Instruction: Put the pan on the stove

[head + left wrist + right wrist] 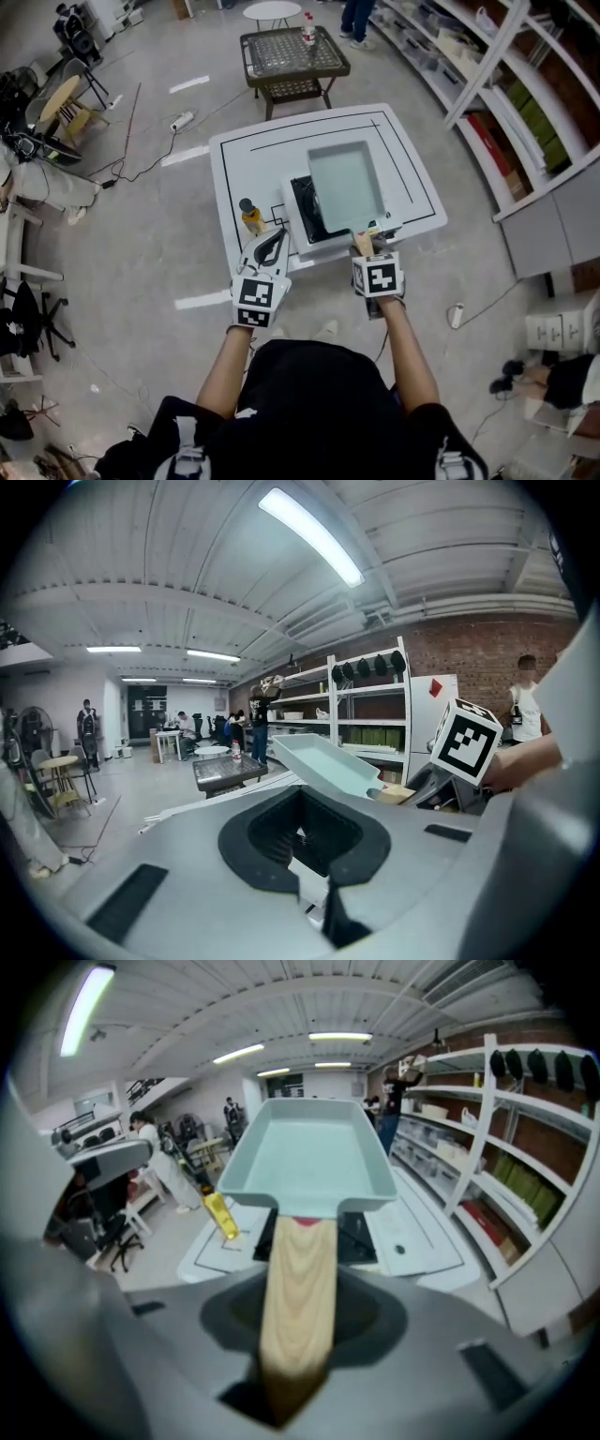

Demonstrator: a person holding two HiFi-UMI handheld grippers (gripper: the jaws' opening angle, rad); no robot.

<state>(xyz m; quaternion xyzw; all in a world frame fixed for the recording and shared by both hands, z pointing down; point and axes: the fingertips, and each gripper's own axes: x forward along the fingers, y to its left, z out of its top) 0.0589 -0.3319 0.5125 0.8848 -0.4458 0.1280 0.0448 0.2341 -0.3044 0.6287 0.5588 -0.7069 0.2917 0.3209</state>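
Note:
A pale teal rectangular pan point(345, 186) with a wooden handle point(362, 243) hangs over the white stove with a black cooktop point(302, 208) on the white table point(244, 155). My right gripper point(365, 253) is shut on the handle's near end. In the right gripper view the handle point(300, 1279) runs from the jaws point(298, 1358) out to the pan point(309, 1162). In the left gripper view the pan point(328, 761) is tilted, far end higher. My left gripper point(275, 240) hovers at the table's near edge left of the stove, its tips together and holding nothing.
A yellow oil bottle point(249, 215) stands on the table just beyond my left gripper. A dark wicker-topped side table point(292, 56) with a bottle sits behind the white table. Shelving point(525, 103) runs along the right. Chairs and cables lie on the floor at left.

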